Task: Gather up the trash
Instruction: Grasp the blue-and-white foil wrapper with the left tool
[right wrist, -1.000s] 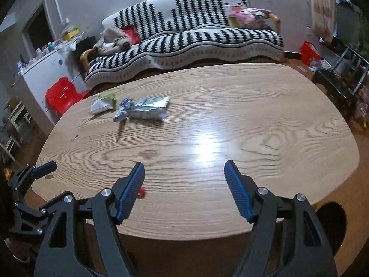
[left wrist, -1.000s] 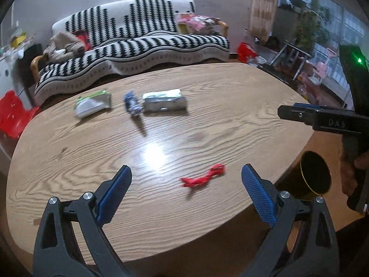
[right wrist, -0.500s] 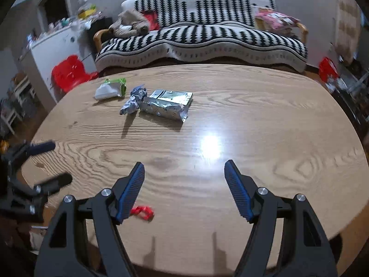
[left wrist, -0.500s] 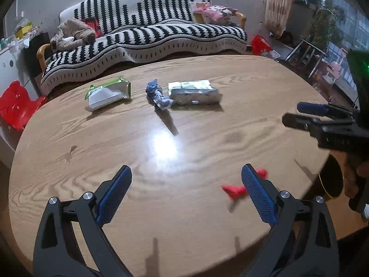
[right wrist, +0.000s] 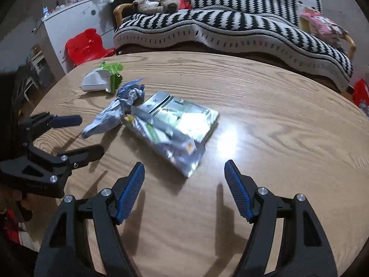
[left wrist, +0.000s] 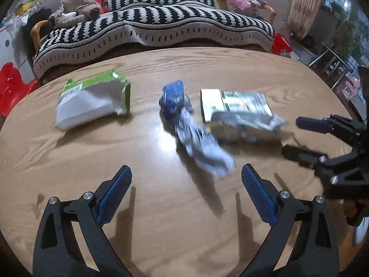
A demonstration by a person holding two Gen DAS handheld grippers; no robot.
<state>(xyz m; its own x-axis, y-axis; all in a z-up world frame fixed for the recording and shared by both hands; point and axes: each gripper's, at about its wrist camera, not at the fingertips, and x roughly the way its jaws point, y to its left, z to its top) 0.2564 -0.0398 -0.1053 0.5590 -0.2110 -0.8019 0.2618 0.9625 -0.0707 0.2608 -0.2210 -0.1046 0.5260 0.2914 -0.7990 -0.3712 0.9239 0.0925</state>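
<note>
Wrappers (left wrist: 196,136) before both open tools

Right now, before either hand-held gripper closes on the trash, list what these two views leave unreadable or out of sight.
- Blue crumpled wrapper: left wrist view, motion blur smears its near end.
- Silver packet: print unreadable in both views, from blur and glare.
- Green-and-white packet: its label cannot be read in either view.
- Right hand-held gripper: left wrist view, the frame edge cuts off its body.
- Table: the near edge and the floor below are hidden behind the finger frames.

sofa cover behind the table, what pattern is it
Black and white zigzag stripes on the sofa cover, clearest in the left wrist view.
</note>
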